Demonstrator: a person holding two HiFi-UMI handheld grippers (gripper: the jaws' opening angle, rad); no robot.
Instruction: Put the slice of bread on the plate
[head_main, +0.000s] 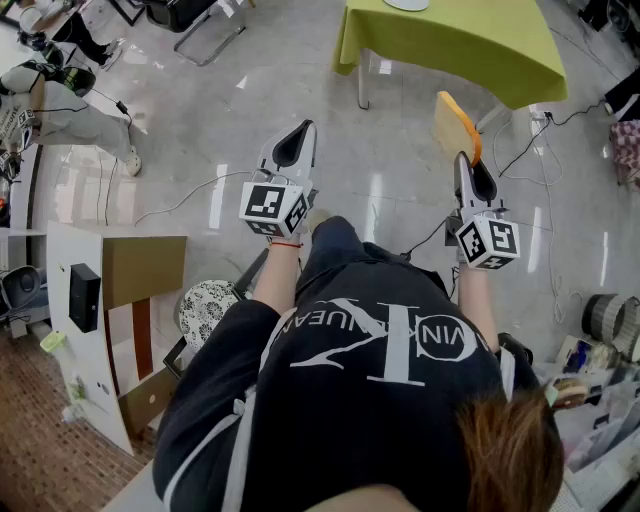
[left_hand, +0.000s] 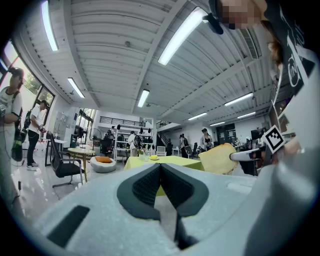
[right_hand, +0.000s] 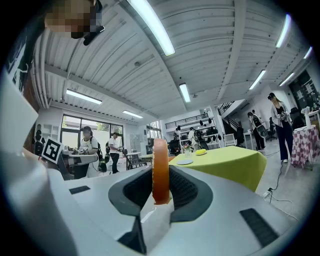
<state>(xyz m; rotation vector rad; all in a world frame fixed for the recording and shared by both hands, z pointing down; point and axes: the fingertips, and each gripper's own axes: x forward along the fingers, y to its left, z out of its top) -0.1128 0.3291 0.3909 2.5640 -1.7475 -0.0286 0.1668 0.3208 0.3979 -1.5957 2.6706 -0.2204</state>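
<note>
In the head view my right gripper (head_main: 463, 160) is shut on a slice of bread (head_main: 456, 126), yellow with an orange crust, held upright on its edge above the floor. In the right gripper view the bread (right_hand: 160, 167) stands edge-on, and both pads of that gripper (right_hand: 161, 186) press on it. My left gripper (head_main: 298, 132) is held level beside it, its jaws (left_hand: 160, 167) closed together with nothing in them. A white plate (right_hand: 184, 161) lies on the green table (head_main: 470, 45) ahead, beyond both grippers. The left gripper view also shows the bread (left_hand: 217, 159) off to its right.
A black office chair (left_hand: 62, 162) stands ahead on the left. A wooden shelf unit (head_main: 115, 300) and a patterned stool (head_main: 205, 308) are at my left side. Cables (head_main: 190, 195) run over the glossy floor. Clutter (head_main: 600, 350) lies to the right. People stand around the room.
</note>
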